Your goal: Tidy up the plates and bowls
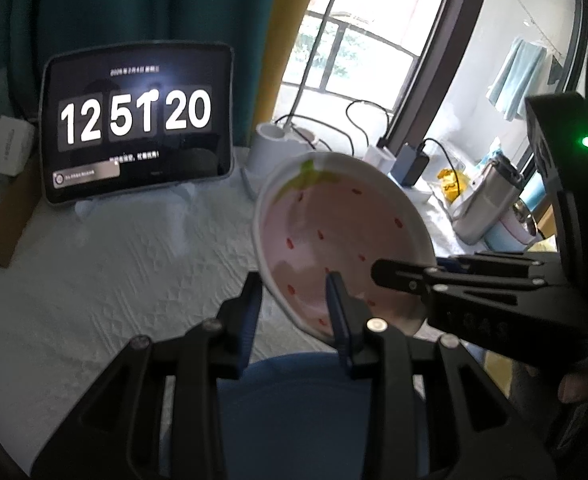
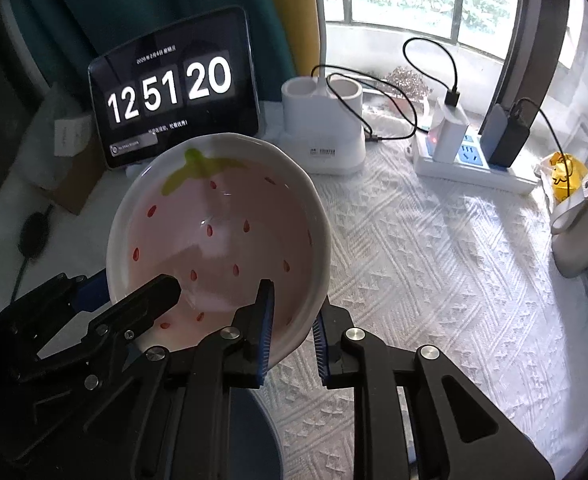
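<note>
Item one: the strawberry bowl (image 2: 218, 236), white-rimmed, pink inside with red seed marks and a green leaf pattern at the far edge. We find it lifted off the surface (image 2: 433, 260) and tilted, its inside facing both cameras.

Item two: the right gripper (image 2: 292, 334). We see its two blue-padded fingers (image 2: 264, 328) closed narrowly across the bowl's near rim, one finger inside the bowl and one outside against the wall. It carries the bowl.

Item three: the left gripper (image 1: 294, 320). In its own view the fingers stand moderately apart, the bowl's lower rim between them; the right-hand finger lies over the inside of the bowl, the left-hand one just outside the rim. We cannot tell whether either pad presses the ceramic. In the right wrist view it enters from the left, one black finger reaching into the bowl's interior.

Item four: a blue plate (image 1: 294, 400), partly hidden below both grippers, lying on the white textured cloth of the surface.

Item five, background: a tablet (image 2: 174, 92) propped upright showing 12 51 20; a white twin-cup holder (image 2: 325, 128); a power strip (image 2: 469, 160) with chargers and black cables plugged in; a steel flask (image 1: 489, 196) lying at the right.
</note>
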A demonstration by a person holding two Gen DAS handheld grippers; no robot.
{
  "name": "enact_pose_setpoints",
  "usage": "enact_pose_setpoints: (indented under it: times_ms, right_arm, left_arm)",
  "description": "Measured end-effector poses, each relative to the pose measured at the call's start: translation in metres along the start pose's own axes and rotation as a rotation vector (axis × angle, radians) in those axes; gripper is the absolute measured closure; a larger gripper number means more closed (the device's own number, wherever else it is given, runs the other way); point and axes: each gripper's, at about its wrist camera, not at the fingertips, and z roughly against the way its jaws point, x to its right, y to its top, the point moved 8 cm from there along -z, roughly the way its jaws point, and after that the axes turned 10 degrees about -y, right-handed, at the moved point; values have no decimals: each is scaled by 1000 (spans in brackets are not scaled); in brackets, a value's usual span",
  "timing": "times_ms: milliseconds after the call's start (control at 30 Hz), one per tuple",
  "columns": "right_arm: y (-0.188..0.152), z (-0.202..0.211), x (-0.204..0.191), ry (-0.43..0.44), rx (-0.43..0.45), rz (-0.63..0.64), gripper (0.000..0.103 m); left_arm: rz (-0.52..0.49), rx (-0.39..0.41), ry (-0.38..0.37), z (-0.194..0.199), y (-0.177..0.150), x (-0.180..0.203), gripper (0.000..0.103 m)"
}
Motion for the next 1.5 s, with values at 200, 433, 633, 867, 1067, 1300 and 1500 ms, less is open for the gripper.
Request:
enact_pose_setpoints:
  times_ms: [200, 433, 633, 867, 1067, 1300, 1500]
  right_arm:
    - [-2, 16, -1, 11, 28, -11, 83]
    - [-3, 36, -5, 16, 61, -14, 83]
    - [-6, 51, -6, 23, 90, -22, 83]
    - [-13, 71, -3, 22, 123, -27, 83]
    - [-20, 86, 3, 19, 145, -42, 83]
    - [-31, 102, 15, 12, 167, -60, 83]
    - [-40, 115, 27, 7, 185, -79, 83]
  left_arm:
    - [-13, 23, 9, 15, 1, 8, 69]
    - [-26, 59, 15, 34, 3, 17, 69]
    - [-39, 75, 21, 47, 1, 27, 69]
    - [-58, 98, 15, 60, 1, 41, 69]
    - [-72, 107, 8, 67, -1, 56, 69]
    - [-97, 113, -3, 74, -5, 79, 69]
    - [-116, 114, -15, 78, -11, 97, 69]
